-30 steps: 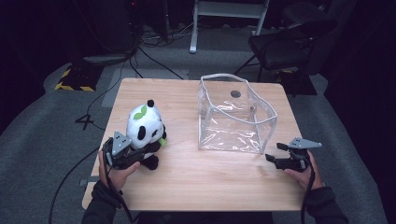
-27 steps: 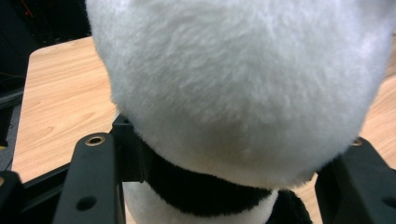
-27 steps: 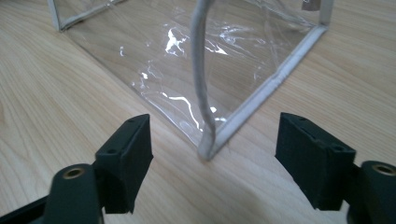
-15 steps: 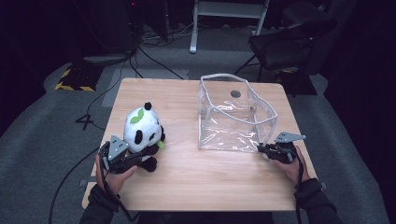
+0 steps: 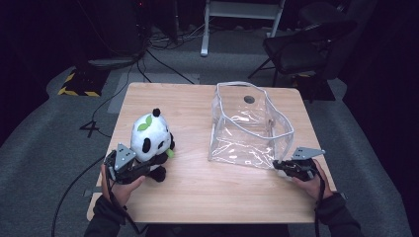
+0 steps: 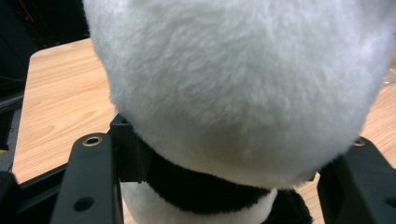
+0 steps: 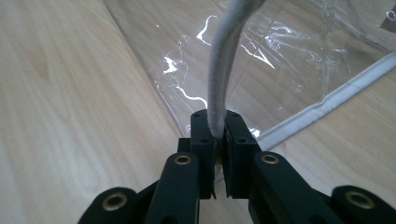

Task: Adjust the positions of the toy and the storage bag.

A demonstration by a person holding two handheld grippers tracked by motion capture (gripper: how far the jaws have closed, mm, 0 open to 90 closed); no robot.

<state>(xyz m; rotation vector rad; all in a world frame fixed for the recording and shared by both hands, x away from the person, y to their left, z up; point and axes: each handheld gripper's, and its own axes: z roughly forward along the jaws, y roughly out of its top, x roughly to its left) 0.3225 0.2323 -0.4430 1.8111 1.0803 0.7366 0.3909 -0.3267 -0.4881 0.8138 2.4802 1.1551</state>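
At the table's near edge, the right tool (image 5: pixel 278 165) has moved in and clamped the clear bag's (image 5: pixel 249 129) rim; the left tool (image 5: pixel 141 168) still grips the panda (image 5: pixel 150 136).

Dim room: grey carpet (image 5: pixel 44 133), black chair (image 5: pixel 301 47), floor cables (image 5: pixel 163 61).

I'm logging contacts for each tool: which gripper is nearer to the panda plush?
Left. The left gripper has its jaws around the panda plush at the neck; the right gripper is across the table, shut on the clear bag's white edge.
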